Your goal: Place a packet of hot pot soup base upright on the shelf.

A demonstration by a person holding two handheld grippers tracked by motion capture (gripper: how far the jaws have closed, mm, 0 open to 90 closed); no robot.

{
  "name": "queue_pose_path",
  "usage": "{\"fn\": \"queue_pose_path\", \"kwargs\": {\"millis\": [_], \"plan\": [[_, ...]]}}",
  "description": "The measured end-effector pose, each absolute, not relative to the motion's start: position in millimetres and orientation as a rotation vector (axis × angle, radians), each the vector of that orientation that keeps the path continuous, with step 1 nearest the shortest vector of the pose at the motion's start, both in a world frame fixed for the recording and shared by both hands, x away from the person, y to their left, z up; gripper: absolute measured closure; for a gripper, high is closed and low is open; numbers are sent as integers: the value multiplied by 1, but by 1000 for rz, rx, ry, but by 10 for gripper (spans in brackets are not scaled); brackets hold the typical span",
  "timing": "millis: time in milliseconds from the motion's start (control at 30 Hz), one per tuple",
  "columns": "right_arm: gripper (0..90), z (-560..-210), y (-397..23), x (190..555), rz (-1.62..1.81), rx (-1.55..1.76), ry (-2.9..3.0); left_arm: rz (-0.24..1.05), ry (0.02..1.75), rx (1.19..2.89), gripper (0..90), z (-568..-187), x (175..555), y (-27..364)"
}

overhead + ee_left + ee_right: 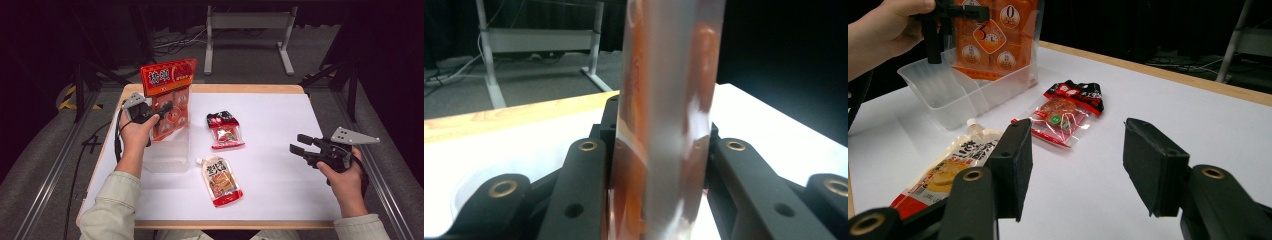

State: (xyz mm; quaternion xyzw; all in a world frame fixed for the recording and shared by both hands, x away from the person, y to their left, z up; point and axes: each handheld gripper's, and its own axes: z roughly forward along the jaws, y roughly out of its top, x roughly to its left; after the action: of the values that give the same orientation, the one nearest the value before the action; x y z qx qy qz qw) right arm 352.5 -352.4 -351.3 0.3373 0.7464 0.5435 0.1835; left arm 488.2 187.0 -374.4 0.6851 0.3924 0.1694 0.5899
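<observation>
My left gripper (162, 109) is shut on a tall orange-red snack pack (170, 95), held upright with its lower end inside a clear plastic bin (167, 155) at the table's left. In the left gripper view the pack (664, 125) stands edge-on between the two black jaws. From the right gripper view, the pack (993, 35) and bin (938, 95) lie at the far left. A spouted pouch (221, 181) and a small red-and-black packet (226, 130) lie flat mid-table. My right gripper (300, 143) hovers open at the right, nothing between its jaws (1075, 160).
A white sheet (280, 115) covers the wooden table, whose bare edge (240, 88) runs along the far side. A grey metal stand (247, 22) is on the floor beyond it. Dark rails flank both sides of the table.
</observation>
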Motion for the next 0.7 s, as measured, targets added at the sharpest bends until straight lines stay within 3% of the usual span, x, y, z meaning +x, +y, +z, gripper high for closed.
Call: {"fn": "queue_pose_path", "kwargs": {"millis": [267, 400, 700], "plan": [[457, -352, -351, 353, 1540, 958, 2110, 355, 949, 1592, 654, -365, 483, 193], [457, -352, -350, 353, 1538, 949, 2114, 413, 936, 1684, 699, -359, 479, 194], [455, -353, -348, 354, 1540, 945, 2123, 335, 969, 1780, 706, -359, 475, 204]]}}
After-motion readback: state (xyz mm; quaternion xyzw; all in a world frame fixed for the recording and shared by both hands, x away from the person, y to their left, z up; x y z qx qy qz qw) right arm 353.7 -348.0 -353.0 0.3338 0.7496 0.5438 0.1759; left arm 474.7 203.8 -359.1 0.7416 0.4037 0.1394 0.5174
